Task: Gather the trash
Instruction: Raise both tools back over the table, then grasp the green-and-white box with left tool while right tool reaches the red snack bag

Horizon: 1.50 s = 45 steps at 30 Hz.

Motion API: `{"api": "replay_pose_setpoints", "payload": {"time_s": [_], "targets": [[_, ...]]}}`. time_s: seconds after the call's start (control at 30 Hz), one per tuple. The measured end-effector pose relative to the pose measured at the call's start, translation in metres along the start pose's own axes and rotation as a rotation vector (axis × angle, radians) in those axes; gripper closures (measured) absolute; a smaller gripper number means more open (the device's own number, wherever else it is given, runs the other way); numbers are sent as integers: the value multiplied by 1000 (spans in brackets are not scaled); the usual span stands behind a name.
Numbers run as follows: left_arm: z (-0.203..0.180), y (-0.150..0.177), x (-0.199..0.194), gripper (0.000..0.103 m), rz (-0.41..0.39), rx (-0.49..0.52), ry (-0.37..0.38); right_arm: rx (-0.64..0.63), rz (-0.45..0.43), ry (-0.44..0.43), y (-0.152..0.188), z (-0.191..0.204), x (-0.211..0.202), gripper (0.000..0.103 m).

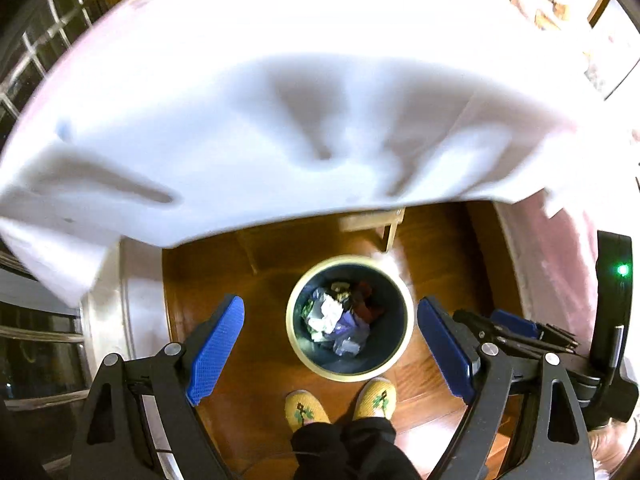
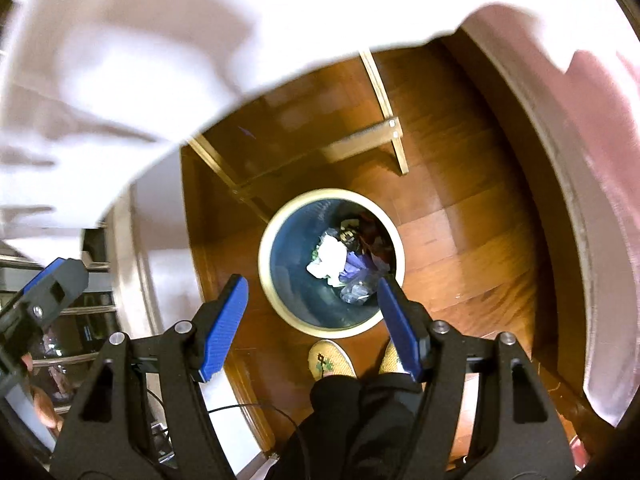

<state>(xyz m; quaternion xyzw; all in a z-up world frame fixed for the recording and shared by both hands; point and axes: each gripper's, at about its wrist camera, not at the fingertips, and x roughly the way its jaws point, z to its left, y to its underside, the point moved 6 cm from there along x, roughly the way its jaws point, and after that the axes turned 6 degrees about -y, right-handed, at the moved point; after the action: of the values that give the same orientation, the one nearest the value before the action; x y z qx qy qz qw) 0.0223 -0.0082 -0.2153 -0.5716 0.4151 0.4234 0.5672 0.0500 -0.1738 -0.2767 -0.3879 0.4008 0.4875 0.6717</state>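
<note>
The left gripper (image 1: pixel 330 346) and right gripper (image 2: pixel 312 326) both stood wide and held nothing. Below them, the trash (image 2: pixel 344 264) lay in the bin (image 2: pixel 280 300) on the floor (image 2: pixel 460 220).

Left gripper (image 1: pixel 330 346) and right gripper (image 2: pixel 312 328) side by side, both pointing steeply downward, blue-padded jaws spread wide with nothing between the pads. Below the fingertips, the person's dark trouser legs (image 1: pixel 344 446) and two yellow slippers (image 1: pixel 306 410).
</note>
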Motion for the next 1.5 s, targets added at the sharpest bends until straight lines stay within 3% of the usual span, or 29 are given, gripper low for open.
{"api": "replay_pose_setpoints", "payload": {"time_s": [0.27, 0.47, 0.7, 0.8, 0.97, 1.17, 1.4, 1.5], "targets": [[0, -35, -117, 14, -116, -18, 14, -81, -77, -52, -20, 47, -100, 38], [-6, -62, -195, 14, -205, 1, -25, -166, -158, -131, -49, 87, -174, 38], [-5, -99, -263, 14, -290, -23, -98, -269, -269, -208, -82, 125, -252, 38], [1, -117, -282, 14, -307, -59, -97, -297, -303, -230, -94, 134, -272, 38], [3, -144, -298, 15, -322, -61, -96, -324, -330, -219, -112, 150, -280, 38], [11, -188, -286, 18, -328, -55, -108, -334, -363, -191, -149, 161, -271, 38], [31, -271, -236, 18, -335, 13, -138, -289, -412, -118, -212, 182, -245, 38], [44, -317, -205, 18, -300, 57, -145, -202, -419, -82, -247, 189, -226, 38]]}}
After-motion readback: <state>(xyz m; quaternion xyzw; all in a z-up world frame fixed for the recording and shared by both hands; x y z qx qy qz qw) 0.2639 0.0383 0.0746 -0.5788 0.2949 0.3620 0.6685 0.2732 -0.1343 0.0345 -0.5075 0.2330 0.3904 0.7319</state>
